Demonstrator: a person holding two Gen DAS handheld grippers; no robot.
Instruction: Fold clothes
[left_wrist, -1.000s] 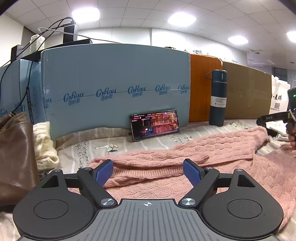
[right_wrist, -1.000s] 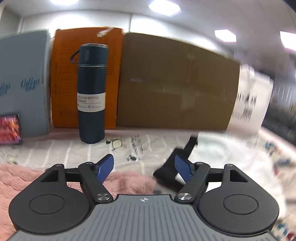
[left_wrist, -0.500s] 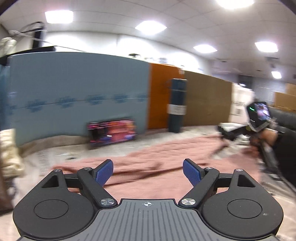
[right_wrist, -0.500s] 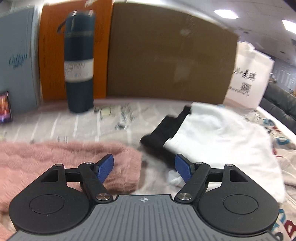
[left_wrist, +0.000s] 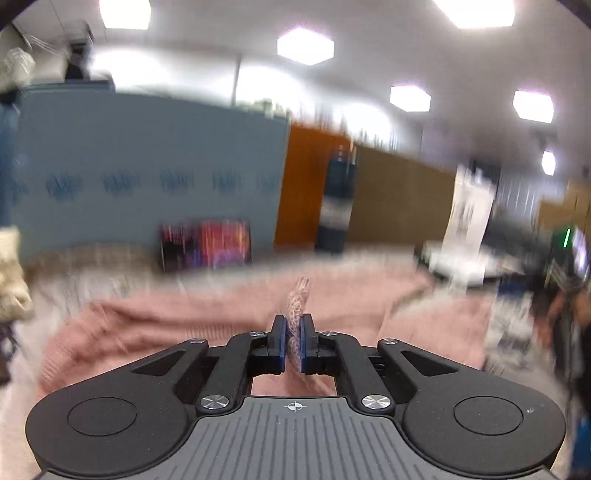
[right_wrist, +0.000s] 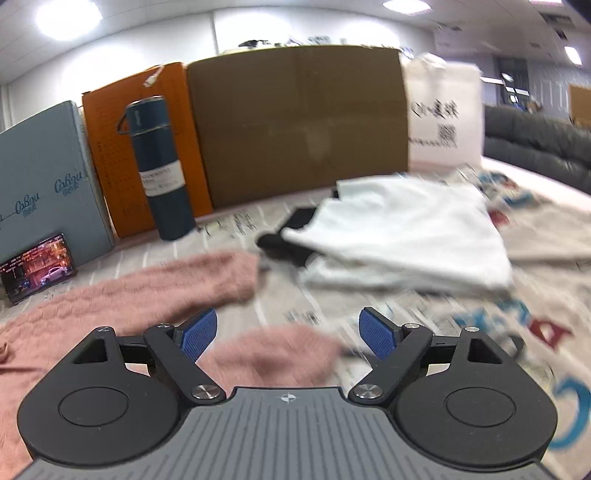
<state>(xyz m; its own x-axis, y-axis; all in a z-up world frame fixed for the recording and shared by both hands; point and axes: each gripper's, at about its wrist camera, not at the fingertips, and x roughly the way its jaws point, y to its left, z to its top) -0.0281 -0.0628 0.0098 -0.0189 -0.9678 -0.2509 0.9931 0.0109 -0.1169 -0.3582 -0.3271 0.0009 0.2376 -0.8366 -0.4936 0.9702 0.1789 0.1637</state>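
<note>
blue board (right_wrist: 44, 173) printed "CoRou" | phone (right_wrist: 37, 267) leaning on it, screen lit | dark bottle (right_wrist: 160, 170), white label unreadable | left claw (left_wrist: 294, 341) pinched on pink sweater (left_wrist: 221, 317) fold | right claw (right_wrist: 286, 334) spread wide above sweater sleeve | white shirt (right_wrist: 399, 236) lying just right of sweater

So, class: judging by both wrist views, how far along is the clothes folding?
Done: a white garment lies apart, seemingly folded. In hand: the left gripper is shut on a pinch of the pink knit sweater; the right gripper is open over a sleeve. Left: the sweater itself remains spread out, unfolded.
</note>
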